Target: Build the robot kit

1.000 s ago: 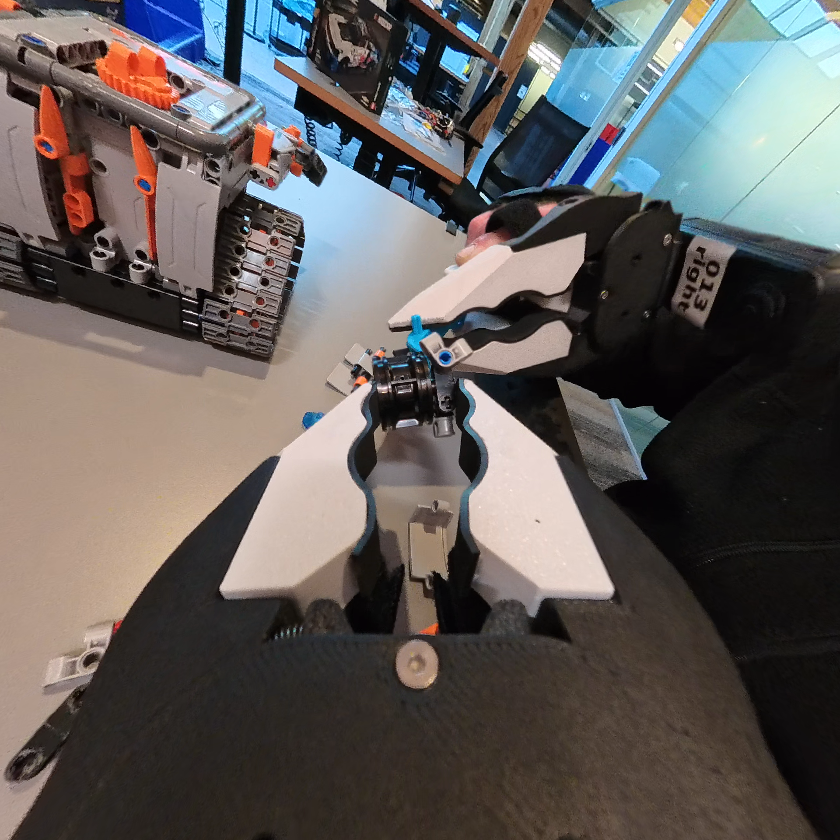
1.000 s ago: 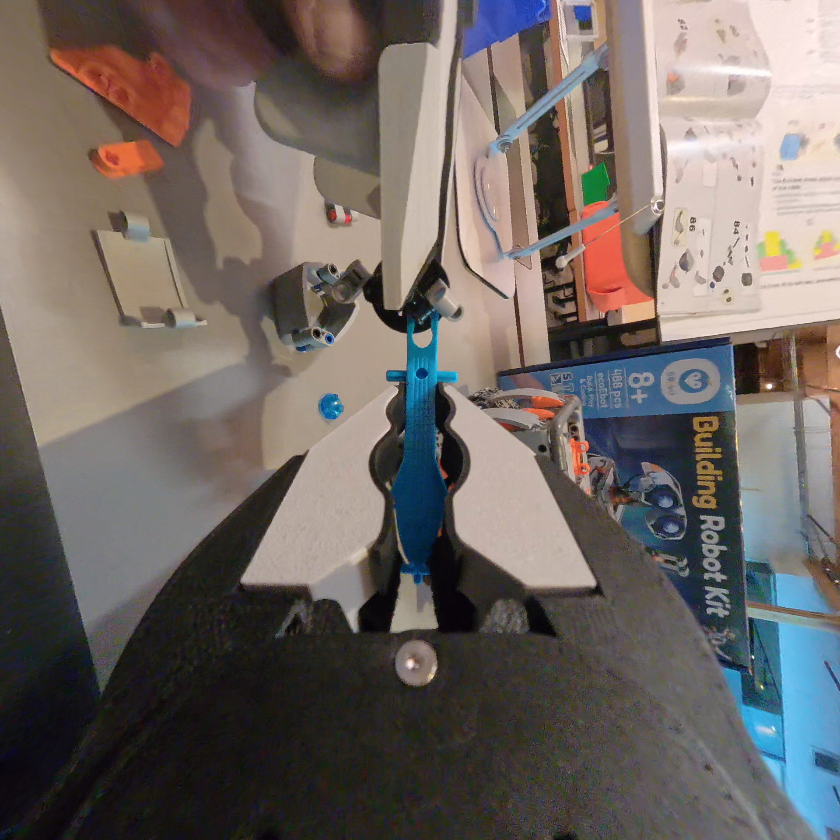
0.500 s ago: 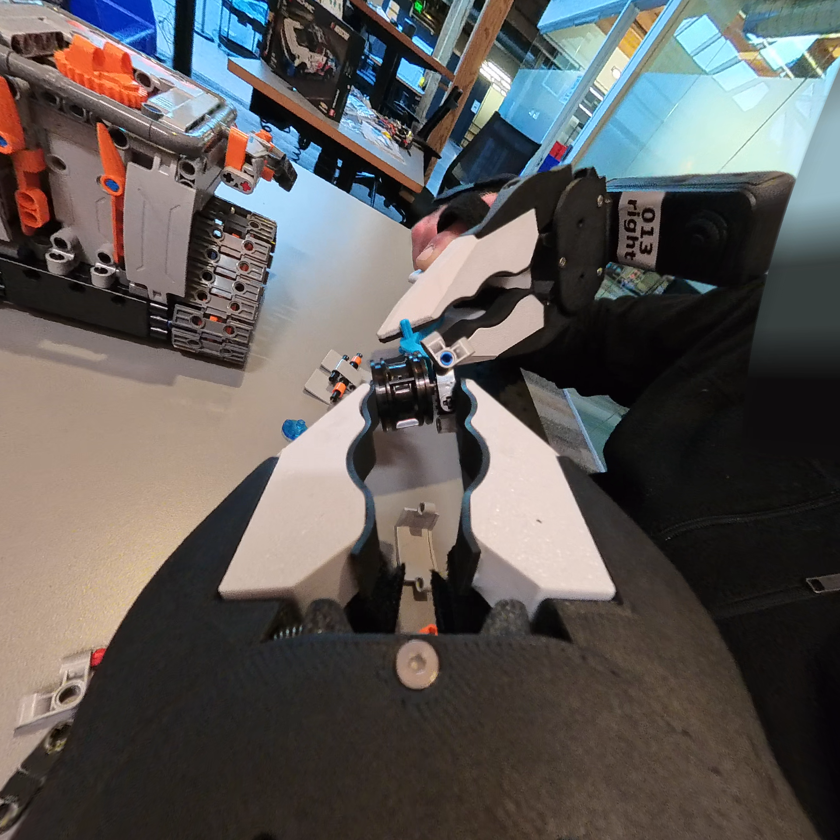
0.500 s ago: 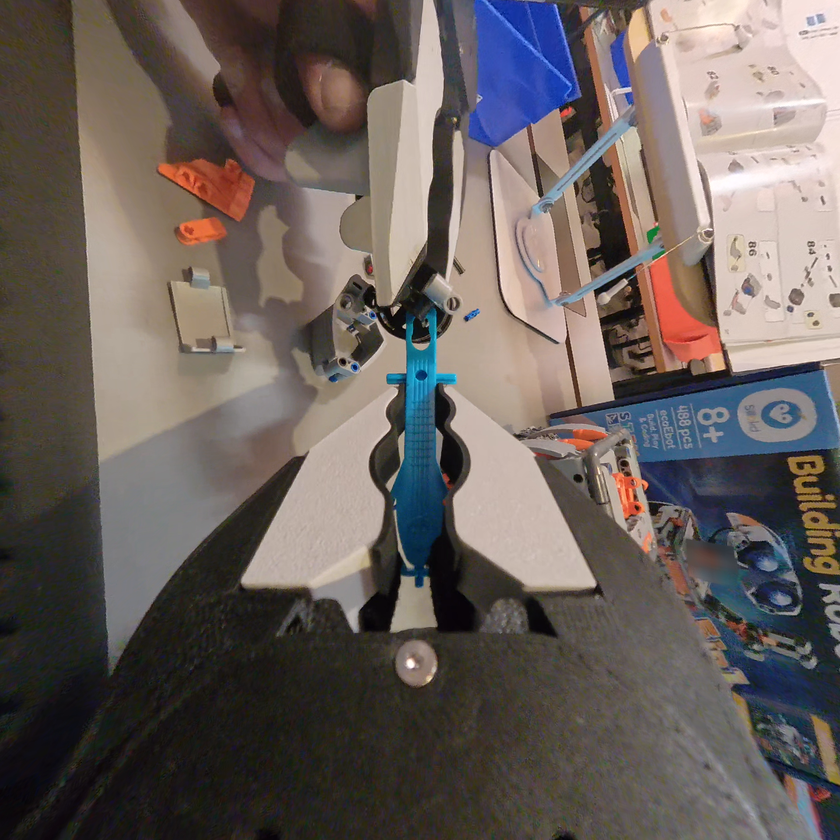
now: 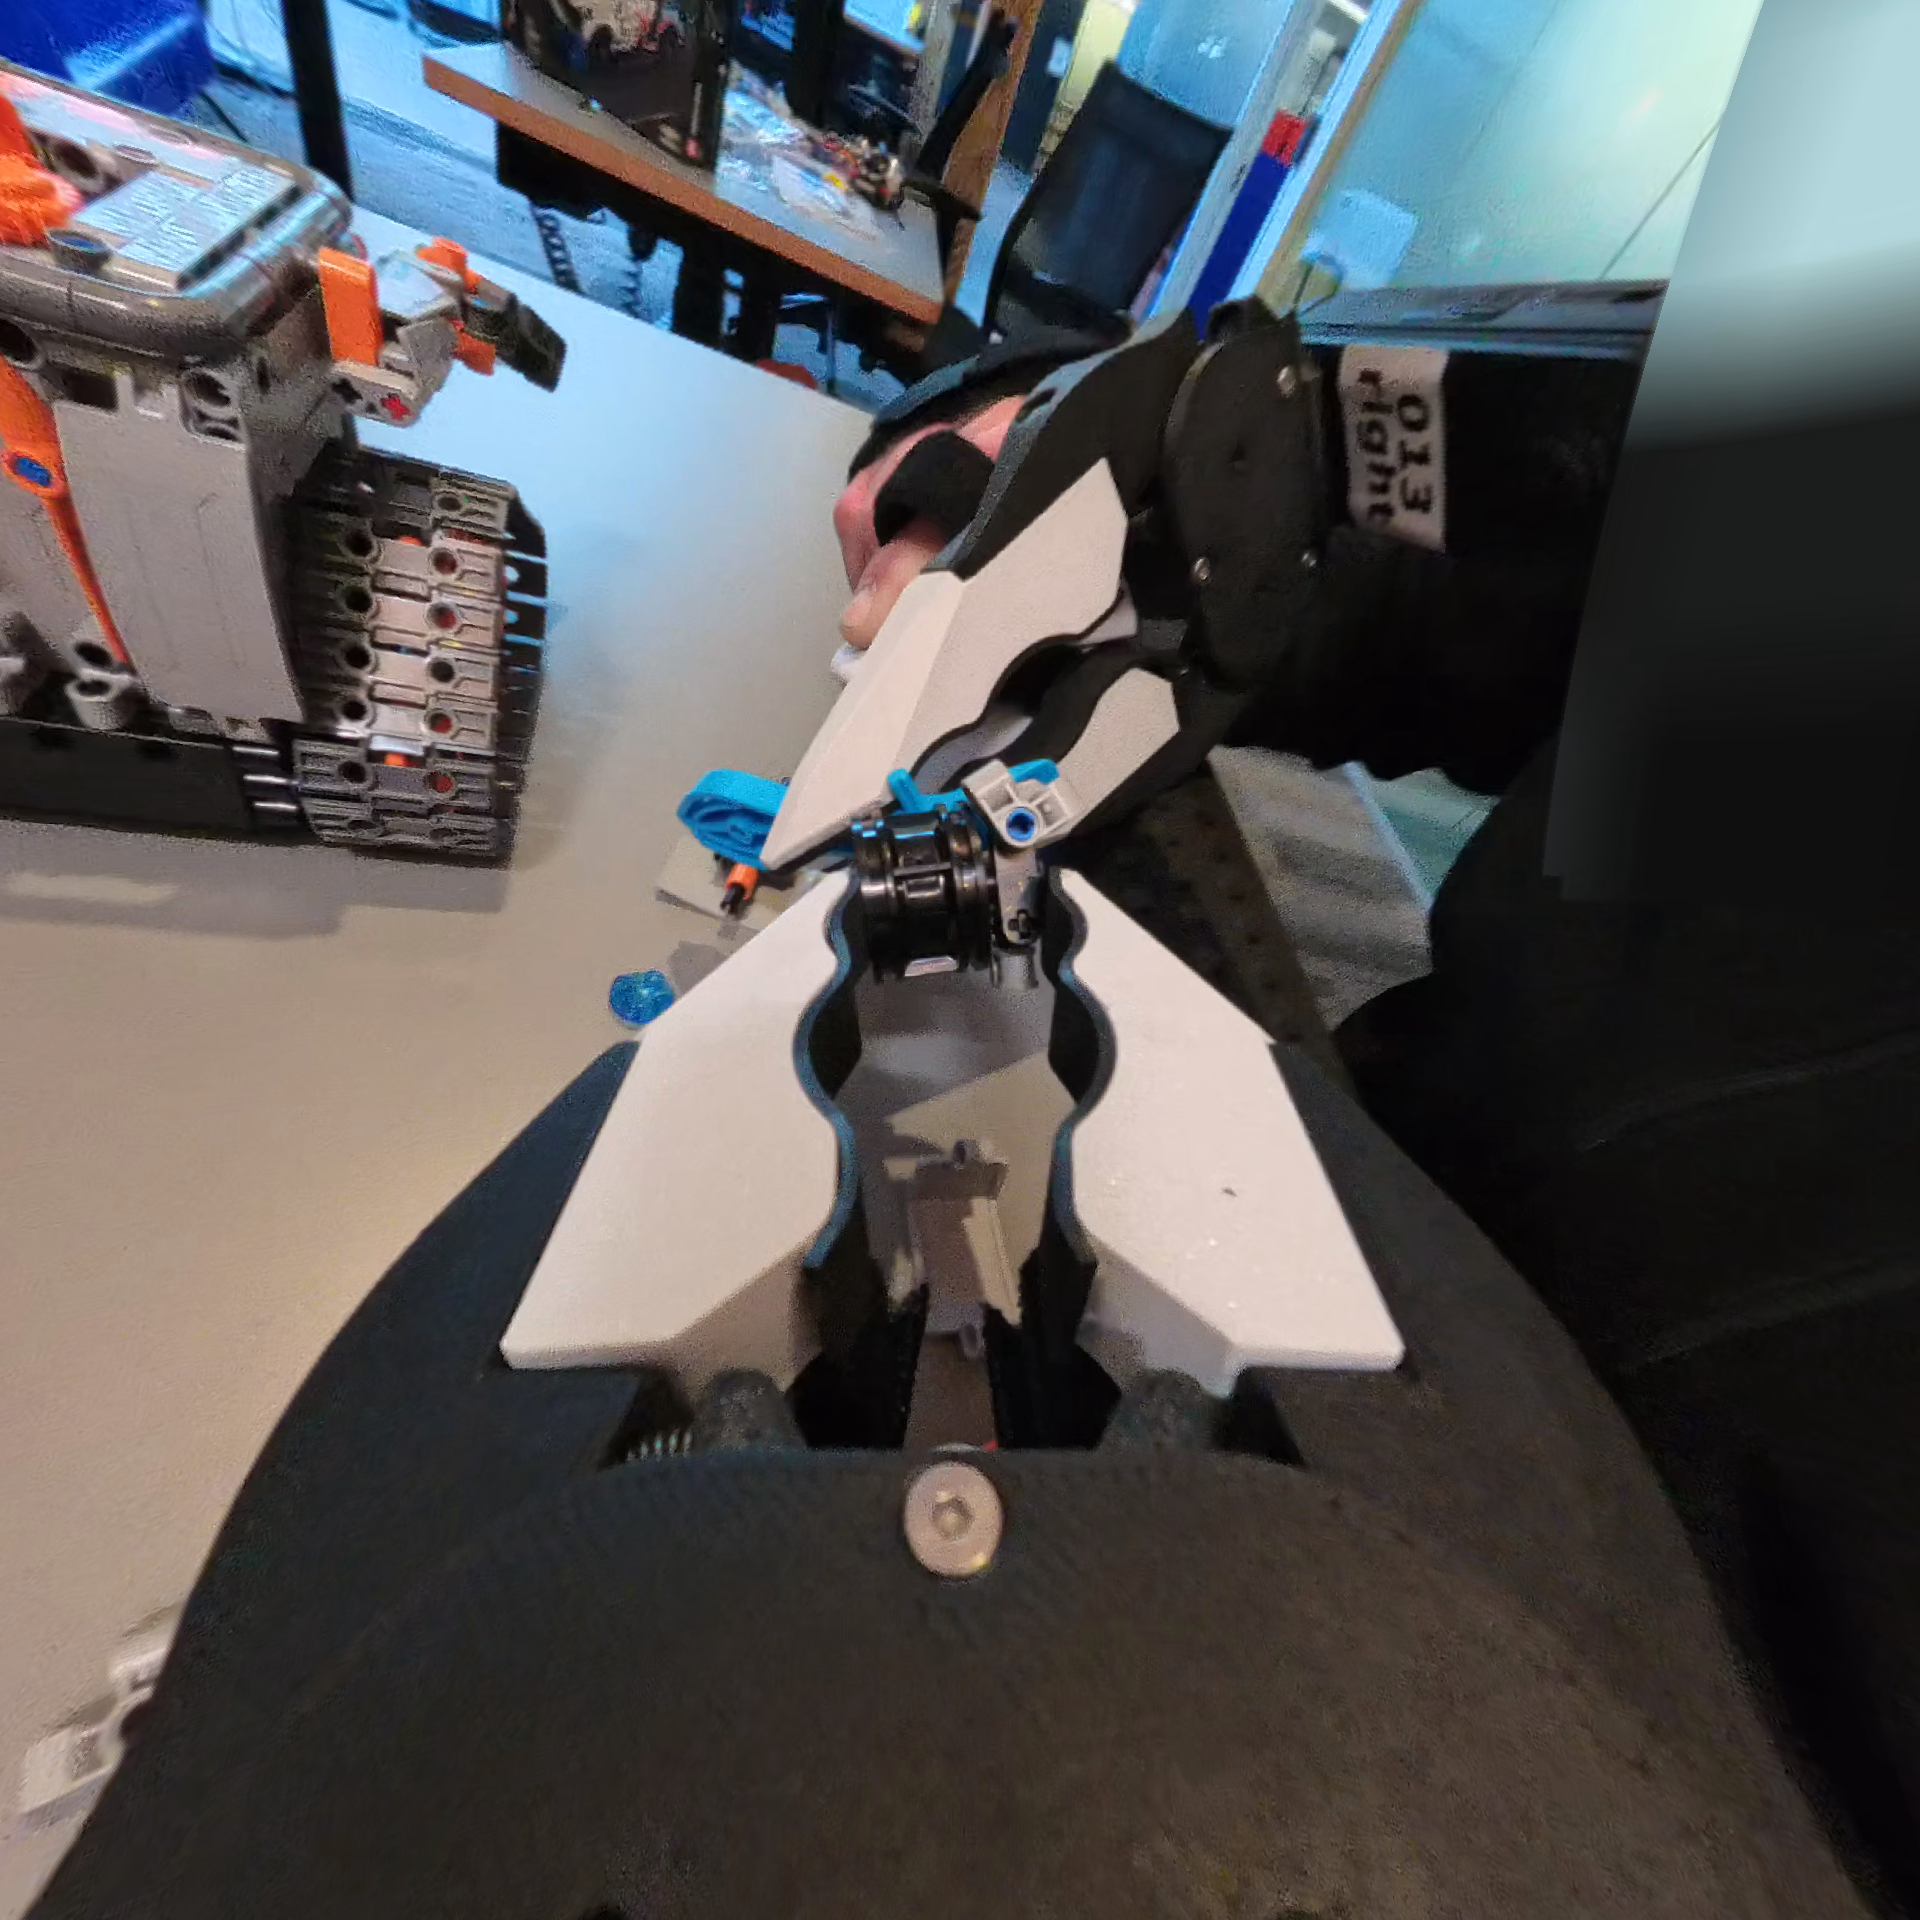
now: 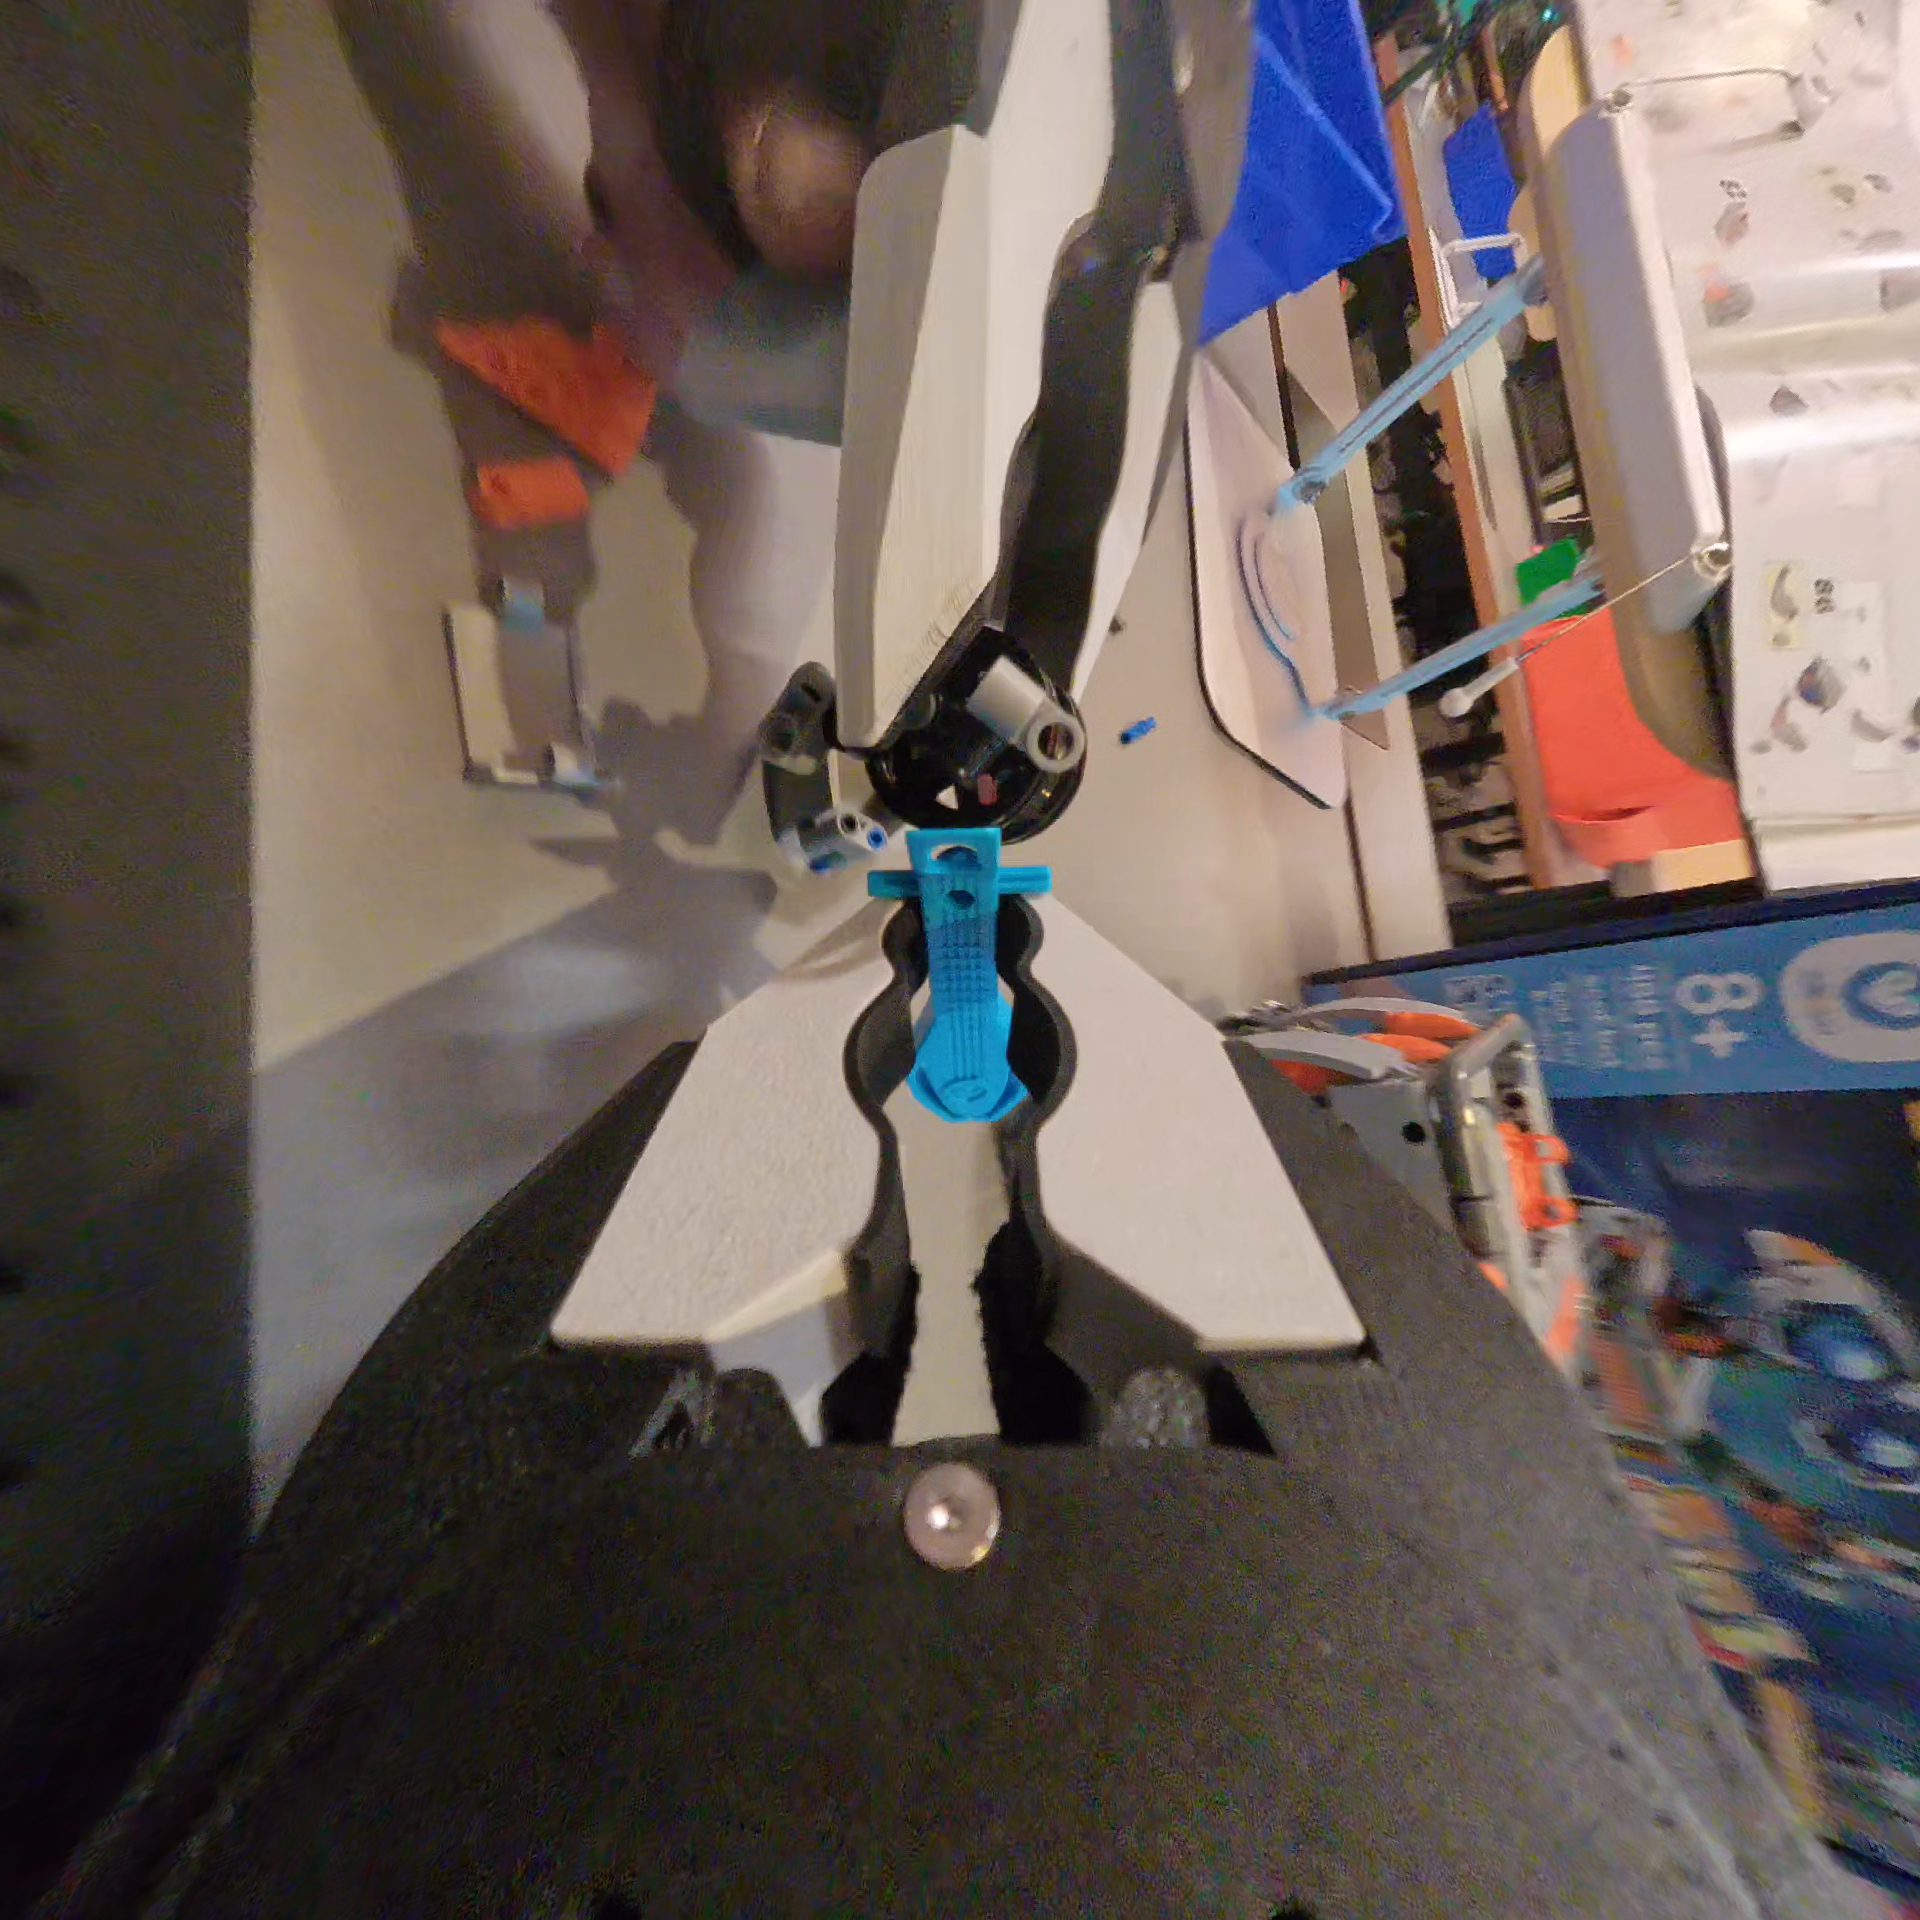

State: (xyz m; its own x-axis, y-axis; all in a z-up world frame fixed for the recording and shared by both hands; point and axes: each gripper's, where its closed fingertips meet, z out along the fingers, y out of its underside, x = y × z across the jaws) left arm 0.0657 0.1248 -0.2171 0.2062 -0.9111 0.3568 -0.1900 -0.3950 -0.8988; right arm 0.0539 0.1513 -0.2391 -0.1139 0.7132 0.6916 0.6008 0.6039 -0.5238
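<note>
Near the table edge (image 5: 1226,831), left gripper (image 5: 940,914) clamps black wheel (image 5: 920,899); right gripper (image 6: 961,935) clamps blue tool (image 6: 961,997).

hand-held gripper (image 5: 940,914) clamping black wheel assembly (image 5: 930,894)

Office workshop, desks (image 5: 727,197), glass partitions (image 5: 1475,135)

The tracked model (image 5: 260,582) stands on the worktop (image 5: 260,1091) toward its far left. The wheel assembly (image 5: 930,904) is held above the worktop's near edge between the left gripper (image 5: 940,935) and the right gripper (image 5: 914,821), whose tool (image 6: 961,997) meets it. A small round stud (image 5: 639,995) lies on the worktop just left of them
</note>
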